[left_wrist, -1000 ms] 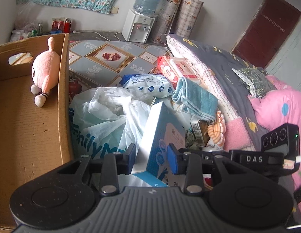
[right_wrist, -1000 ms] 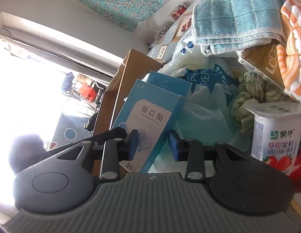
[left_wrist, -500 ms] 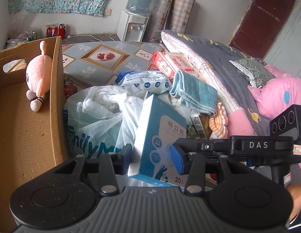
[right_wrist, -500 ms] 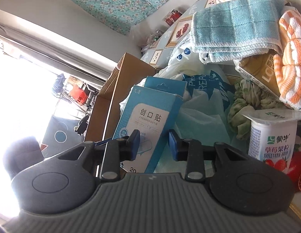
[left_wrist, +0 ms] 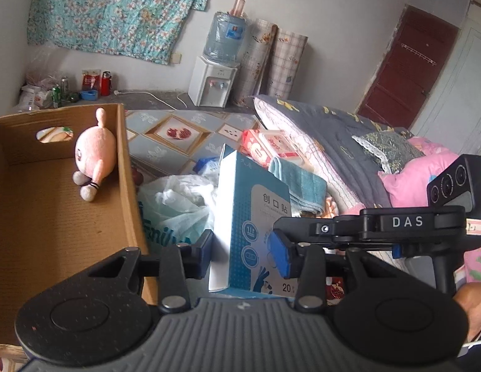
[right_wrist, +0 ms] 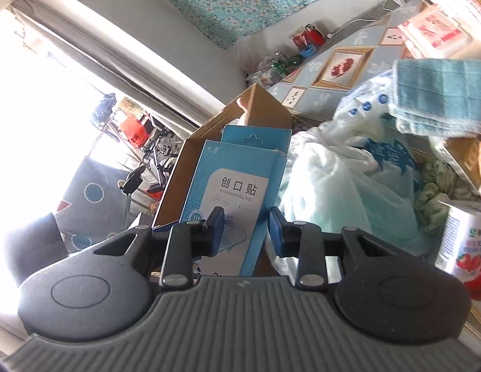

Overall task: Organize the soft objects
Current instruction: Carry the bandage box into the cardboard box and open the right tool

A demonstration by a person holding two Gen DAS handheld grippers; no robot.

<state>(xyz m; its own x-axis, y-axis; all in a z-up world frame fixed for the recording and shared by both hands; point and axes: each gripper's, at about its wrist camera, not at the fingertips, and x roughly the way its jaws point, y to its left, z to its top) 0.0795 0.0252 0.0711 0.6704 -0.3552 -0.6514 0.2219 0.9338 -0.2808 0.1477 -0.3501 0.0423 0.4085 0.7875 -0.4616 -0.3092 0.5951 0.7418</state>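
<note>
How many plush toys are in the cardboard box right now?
1: a pink plush leaning against the right wall of the box, near its far end. The near end is hidden behind the gripper.

One cardboard box, one pink plush toy, one blue carton, one teal towel, one plastic bag, two wipes packs, one yoghurt cup, two grippers.

The left gripper held a blue-and-white box upright between its just-narrowed jaws; at ten o'clock, a pink plush toy leaned inside a cardboard box.
</note>
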